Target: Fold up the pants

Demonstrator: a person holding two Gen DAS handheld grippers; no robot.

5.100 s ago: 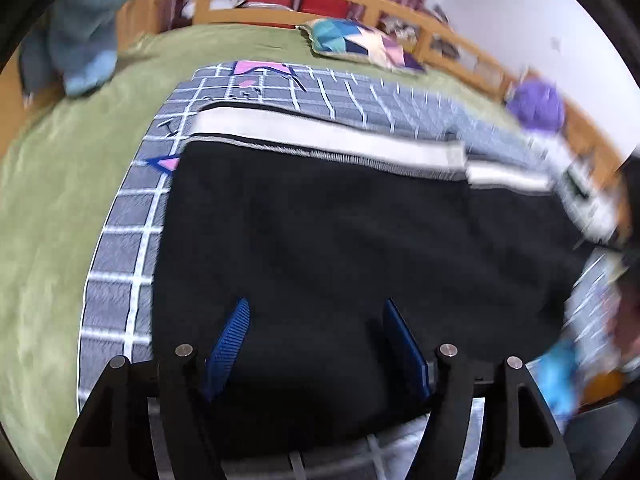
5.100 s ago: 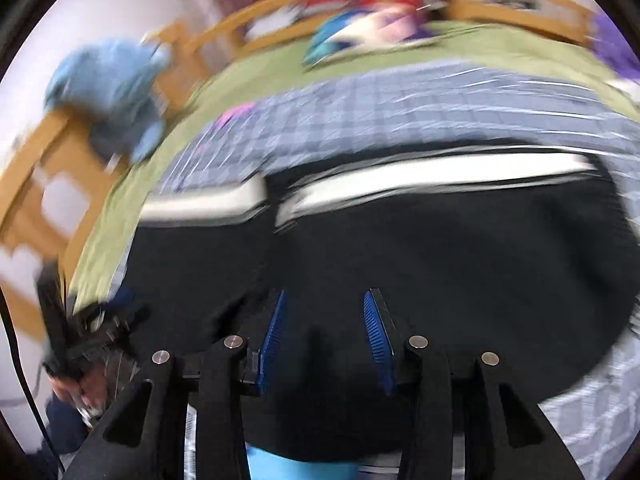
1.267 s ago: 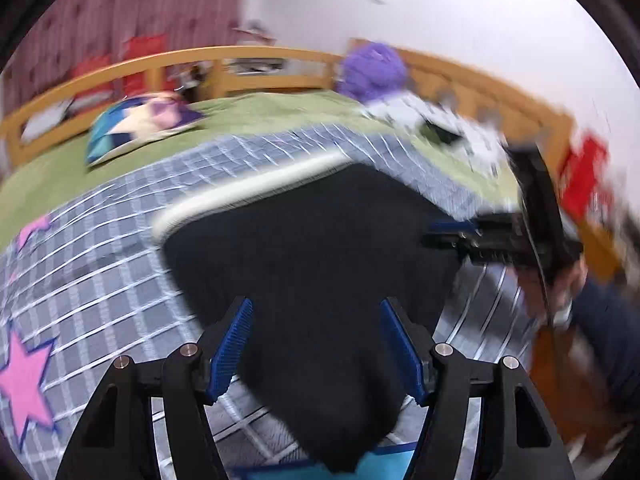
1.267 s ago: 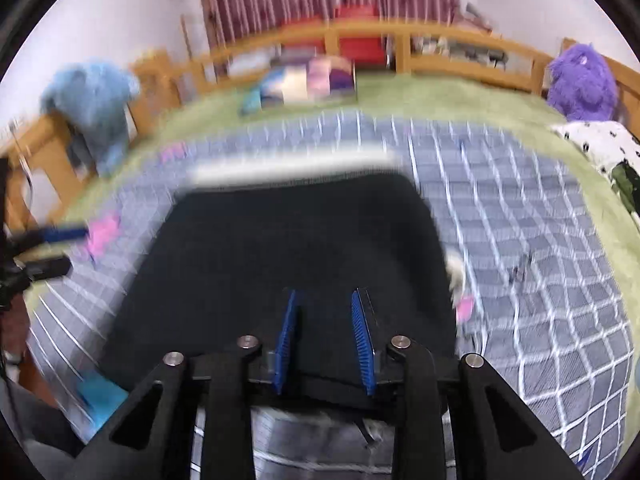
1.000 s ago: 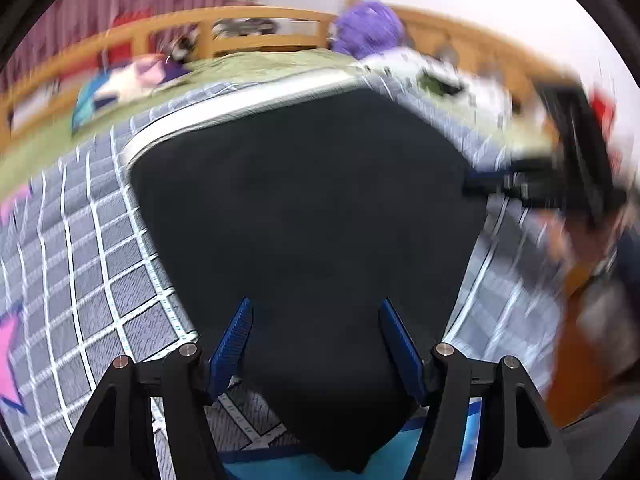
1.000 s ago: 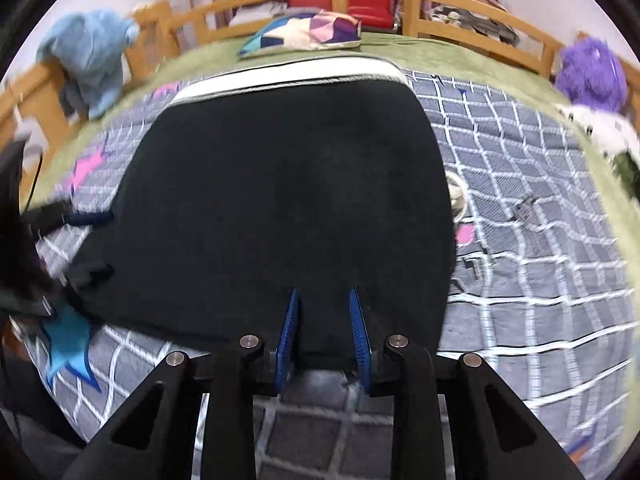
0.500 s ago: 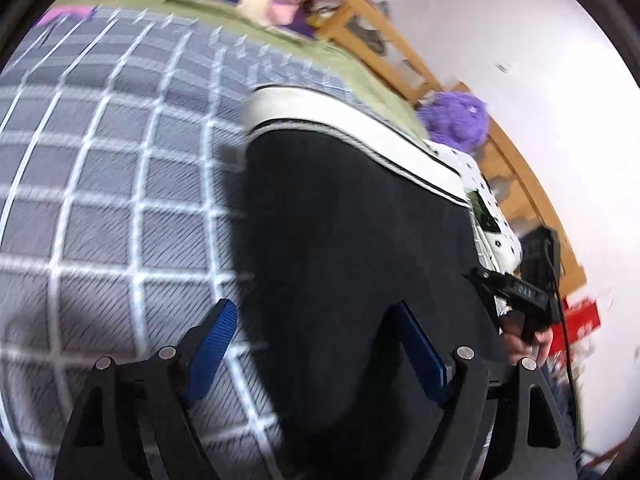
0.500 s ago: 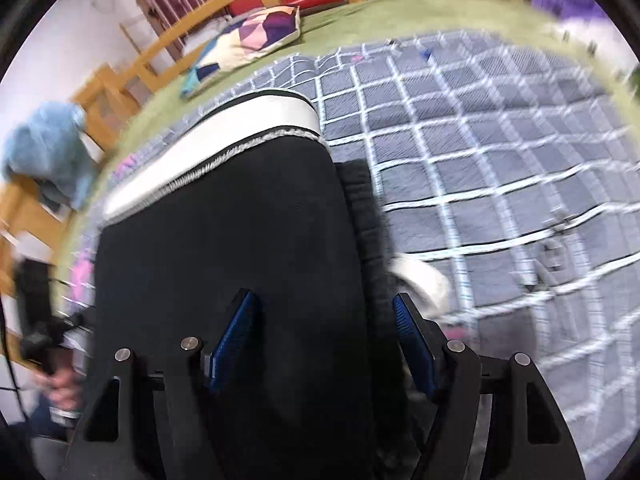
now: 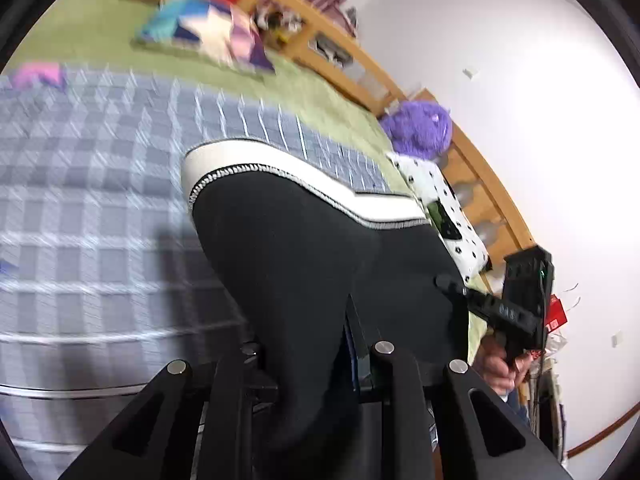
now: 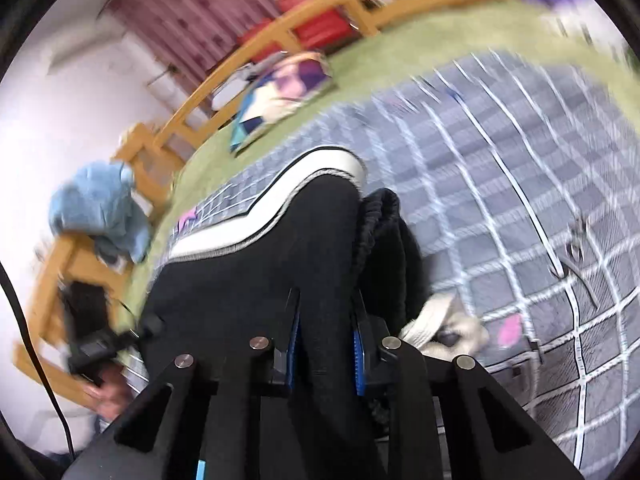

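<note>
Black pants (image 9: 300,240) with a white side stripe (image 9: 280,160) lie folded on a grey checked blanket (image 9: 80,200). In the left wrist view my left gripper (image 9: 304,340) is closing its jaws on the near edge of the pants, and black cloth fills the gap and hides one finger. In the right wrist view the right gripper (image 10: 325,312) is also closing, its blue pads (image 10: 294,340) pressing a raised fold of the pants (image 10: 260,280). Each view shows the other gripper held in a hand at the opposite corner: the right one (image 9: 500,312) and the left one (image 10: 100,344).
The blanket covers a green bed with a wooden rail (image 9: 360,64). A patchwork pillow (image 9: 208,36) lies at the back, a purple plush toy (image 9: 420,128) and spotted cloth (image 9: 452,208) on the right, a blue plush (image 10: 96,208) on the left. A cream object (image 10: 440,320) sits beside the pants.
Both grippers stood wide open over the pants' near edge half a second ago; now both have closed on the cloth, rolled and risen, pulling that edge up.
</note>
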